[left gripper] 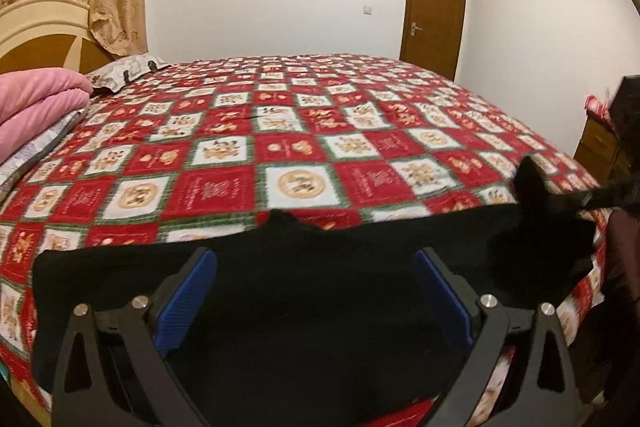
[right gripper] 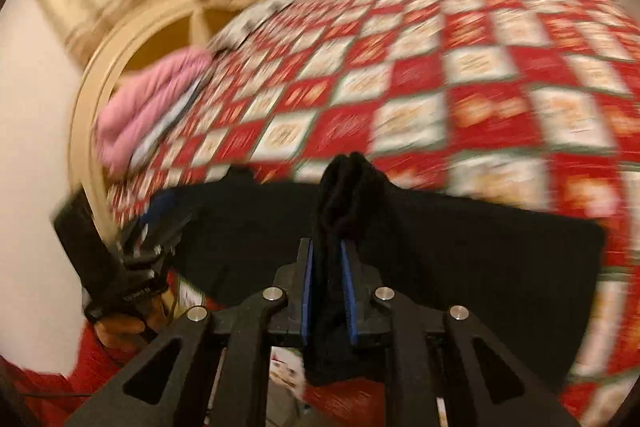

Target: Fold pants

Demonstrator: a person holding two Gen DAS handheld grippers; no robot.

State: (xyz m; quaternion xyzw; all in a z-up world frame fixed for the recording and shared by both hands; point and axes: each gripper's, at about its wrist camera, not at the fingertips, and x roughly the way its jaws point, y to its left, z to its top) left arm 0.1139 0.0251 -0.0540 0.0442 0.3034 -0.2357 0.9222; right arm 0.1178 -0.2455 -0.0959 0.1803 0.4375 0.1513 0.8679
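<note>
Black fabric pants (left gripper: 280, 287), near edge of my quilted bed (left gripper: 304, 131): my right gripper (right gripper: 329, 259) clamps a bunched fold; my left gripper (left gripper: 316, 291) gapes wide above them.

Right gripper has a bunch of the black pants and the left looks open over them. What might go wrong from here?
1. The right gripper pinches a thick, bunched wad of the pants; layers may slip out or fold crooked.
2. The left gripper is open above the cloth, pinning nothing, so the whole garment may drag across the quilt.
3. The pants lie at the bed's near edge and could slide off.
</note>
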